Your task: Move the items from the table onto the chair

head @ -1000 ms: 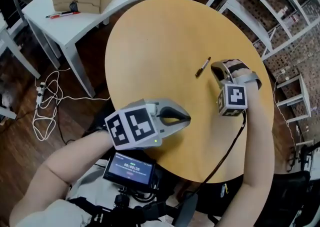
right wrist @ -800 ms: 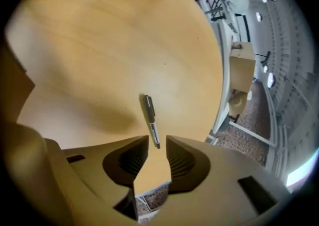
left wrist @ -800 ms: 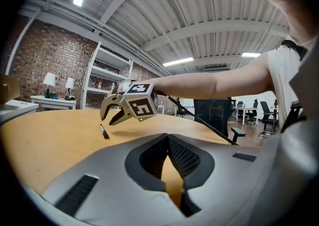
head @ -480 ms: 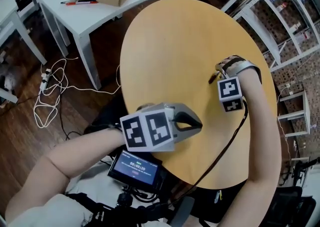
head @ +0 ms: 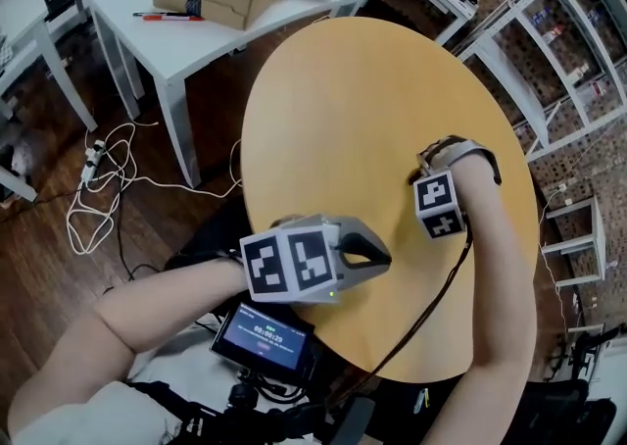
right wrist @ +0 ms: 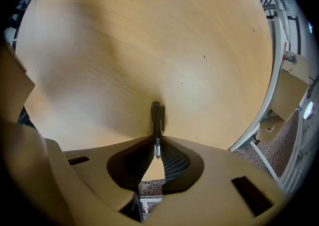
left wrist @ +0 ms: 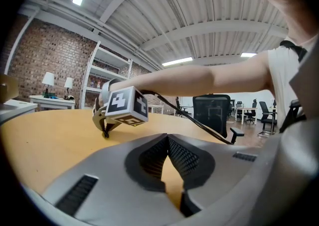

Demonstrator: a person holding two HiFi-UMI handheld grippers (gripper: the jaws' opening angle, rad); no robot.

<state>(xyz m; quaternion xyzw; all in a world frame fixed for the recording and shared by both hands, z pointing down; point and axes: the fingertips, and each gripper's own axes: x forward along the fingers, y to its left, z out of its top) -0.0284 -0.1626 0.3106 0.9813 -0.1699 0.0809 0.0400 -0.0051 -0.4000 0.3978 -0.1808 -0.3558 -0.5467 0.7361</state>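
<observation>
The right tongs point(right wrist: 157, 144) point steeply down at the round, pale-wood worktop point(head: 372, 90). Their jaws have just been closing, and the right gripper view shows the ribbed pads clenched on the near, silvery-tipped end of a slim black pen point(right wrist: 157, 116). The rest of the pen runs straight ahead of the tongs and seems to lie on the wood, so it is judged gripped but not yet lifted. The steep angle makes sense: a thin thing lying flat is easiest to pinch with the very tips, coming in along its length. In the head view this spot is toward the worktop's right side, under the marker cube.

The left tongs point(head: 384, 259) sit low and nearly level over the near edge. Their pad tips are drawn together on nothing — likely parked there because one pen needs only one hand.

The pen is the only loose thing seen on the worktop. A black mesh-backed office chair point(left wrist: 214, 113) stands beyond the rim in the left gripper view — possibly the destination, though that cannot be told.
</observation>
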